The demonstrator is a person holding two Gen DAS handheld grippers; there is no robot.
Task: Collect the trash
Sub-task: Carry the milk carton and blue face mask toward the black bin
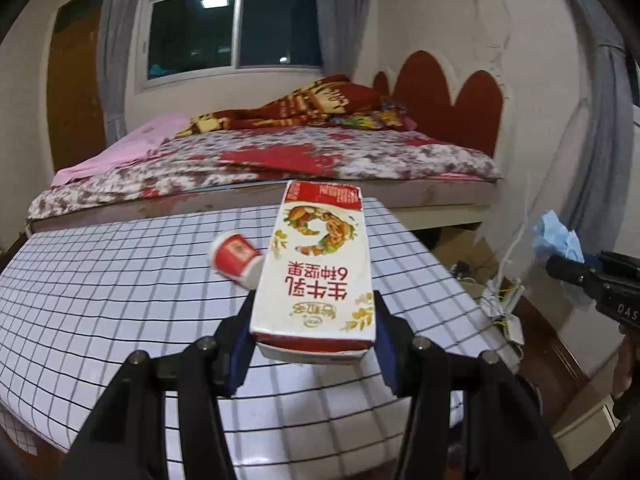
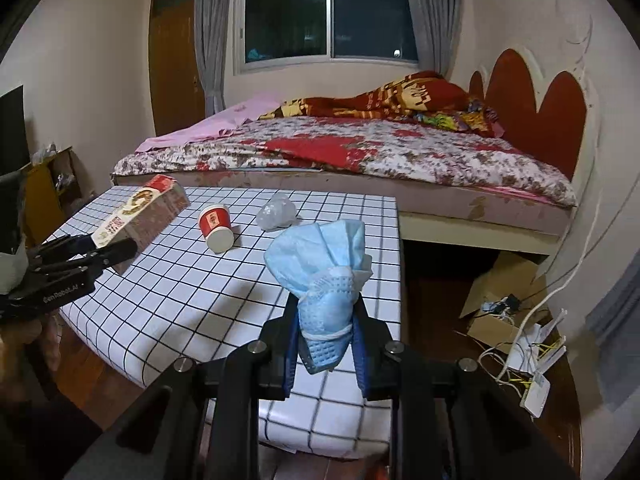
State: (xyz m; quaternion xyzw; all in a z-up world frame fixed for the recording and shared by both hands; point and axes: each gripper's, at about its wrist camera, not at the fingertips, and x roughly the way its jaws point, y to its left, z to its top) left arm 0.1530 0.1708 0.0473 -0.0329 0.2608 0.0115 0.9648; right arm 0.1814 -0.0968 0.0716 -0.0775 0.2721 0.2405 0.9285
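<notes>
The left hand-held gripper point(image 1: 314, 340) clamps a milk carton point(image 1: 316, 264) above the checked desk point(image 1: 100, 280); the right hand-held gripper point(image 2: 326, 344) pinches a blue face mask point(image 2: 326, 264). Still left on the desk are a red paper cup point(image 2: 216, 226) and, beside it, crumpled clear plastic point(image 2: 278, 212).

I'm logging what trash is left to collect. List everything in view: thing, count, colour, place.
milk carton: 1, white and red, held in left gripper above the table
face mask: 1, light blue, held in right gripper
paper cup: 1, red and white, lying on the table
crumpled plastic: 1, clear, on the table past the cup
table: 1, white with black grid
bed: 1, floral red, behind the table
cardboard box: 1, brown, on the floor at right
left gripper: 1, black
right gripper: 1, black
</notes>
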